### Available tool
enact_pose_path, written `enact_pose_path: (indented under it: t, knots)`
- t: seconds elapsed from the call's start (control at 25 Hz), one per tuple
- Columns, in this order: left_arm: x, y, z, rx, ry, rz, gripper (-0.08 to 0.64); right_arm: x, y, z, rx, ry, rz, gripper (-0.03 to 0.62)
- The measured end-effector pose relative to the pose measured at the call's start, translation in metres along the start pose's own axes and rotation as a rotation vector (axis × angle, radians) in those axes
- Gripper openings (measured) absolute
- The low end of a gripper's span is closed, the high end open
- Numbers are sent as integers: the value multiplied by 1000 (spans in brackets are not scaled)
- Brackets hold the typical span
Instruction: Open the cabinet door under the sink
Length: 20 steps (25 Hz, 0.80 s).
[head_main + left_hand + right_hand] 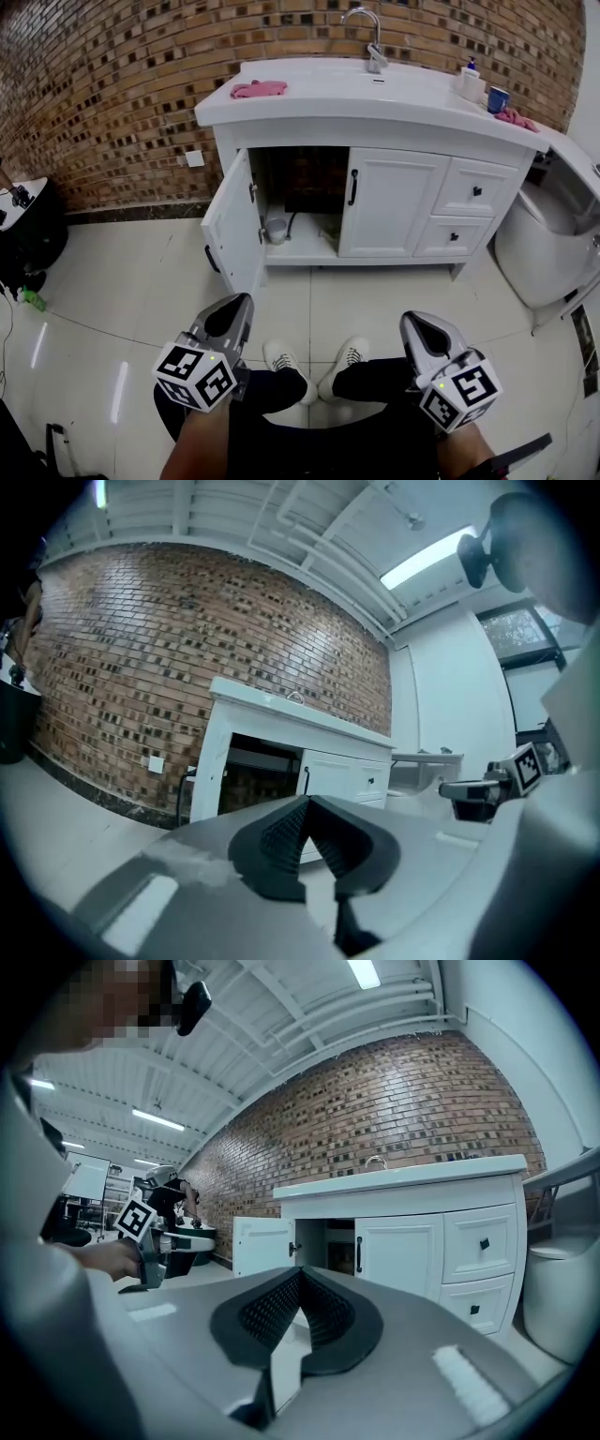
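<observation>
Both pairs of jaws are pressed together, and nothing is between them.

In the head view, the left gripper (234, 317) and the right gripper (424, 328) sit low by the person's knees. They are well apart from the big white wooden cabinet (281, 117) under the sink. The flat white cabinet door (230, 225) on the left side already stands wide open, swung out toward the person. The dark space (300, 187) behind it shows. The door stands upright, and its hinges are on the cabinet's left edge. It lies straight ahead of the left gripper, so that gripper is the nearer one. The other white door (392, 202) is closed. It has a thin black handle (353, 187) that runs up and down.

In the left gripper view, the jaw tips meet and hold nothing. The cabinet is ahead of them, and the dark space (253, 775) is a little to the left. The right gripper (487, 789) shows far off on the right side.

In the right gripper view, the tips touch too. The open cabinet door (262, 1246) is ahead and just left of the tips. The closed door (398, 1251) is ahead and to the right.

I think the job is done, because the door is open. If the closed door came next, its handle looks nearer to the right gripper.
</observation>
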<state>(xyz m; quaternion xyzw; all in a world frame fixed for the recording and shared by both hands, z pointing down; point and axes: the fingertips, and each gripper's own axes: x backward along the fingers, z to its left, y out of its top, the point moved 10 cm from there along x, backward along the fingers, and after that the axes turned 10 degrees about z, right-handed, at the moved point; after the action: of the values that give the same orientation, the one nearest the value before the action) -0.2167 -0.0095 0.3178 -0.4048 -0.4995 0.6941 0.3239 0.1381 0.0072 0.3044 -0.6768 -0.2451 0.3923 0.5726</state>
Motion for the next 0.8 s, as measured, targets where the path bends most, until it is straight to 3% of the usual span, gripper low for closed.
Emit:
enact_pose_path:
  t: [0.28, 0.8]
  knots:
    - [26, -2, -46, -52, -38, -36, 3, 28, -6, 0, -6, -34, -1, 8]
    - [38, -10, -66, -69, -107, -38, 3, 56, -22, 6, -18, -43, 19, 6]
